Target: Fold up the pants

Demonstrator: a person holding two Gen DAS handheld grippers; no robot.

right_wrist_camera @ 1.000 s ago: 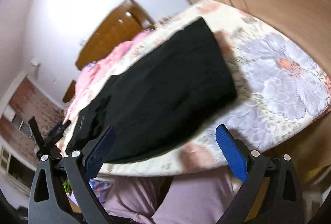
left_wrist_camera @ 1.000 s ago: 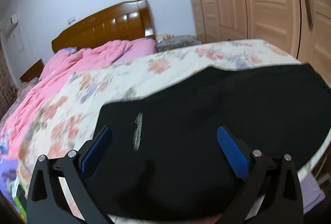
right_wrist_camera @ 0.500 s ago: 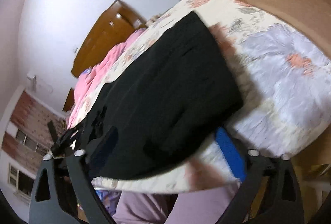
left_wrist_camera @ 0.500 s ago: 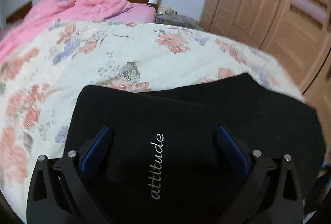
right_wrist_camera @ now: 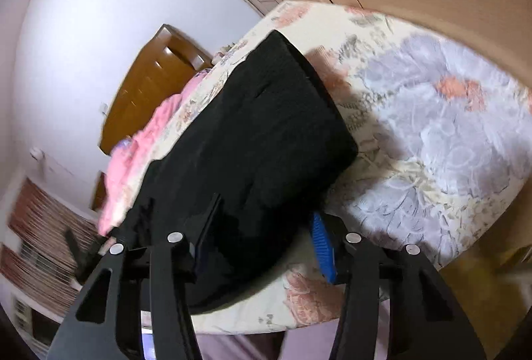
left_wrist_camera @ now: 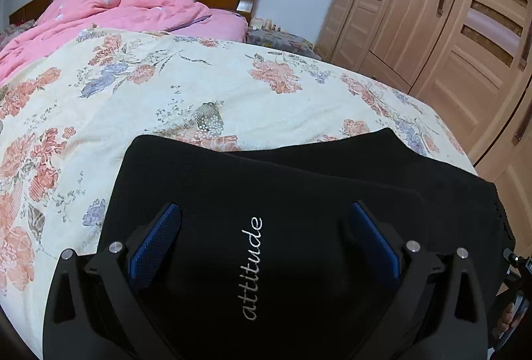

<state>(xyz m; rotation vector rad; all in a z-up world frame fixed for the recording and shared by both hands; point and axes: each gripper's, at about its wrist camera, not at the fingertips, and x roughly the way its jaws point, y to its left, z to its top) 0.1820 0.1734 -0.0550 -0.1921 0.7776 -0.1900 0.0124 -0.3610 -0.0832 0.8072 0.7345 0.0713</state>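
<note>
Black pants (left_wrist_camera: 299, 210) on the floral bedspread (left_wrist_camera: 133, 94), near edge of the bed.
The left gripper (left_wrist_camera: 264, 238) stands wide above the lettered panel; the right gripper (right_wrist_camera: 262, 227), narrower, straddles the near hem. Both should pinch every layer before lifting. A second ago the right's jaws hung clear.
</note>
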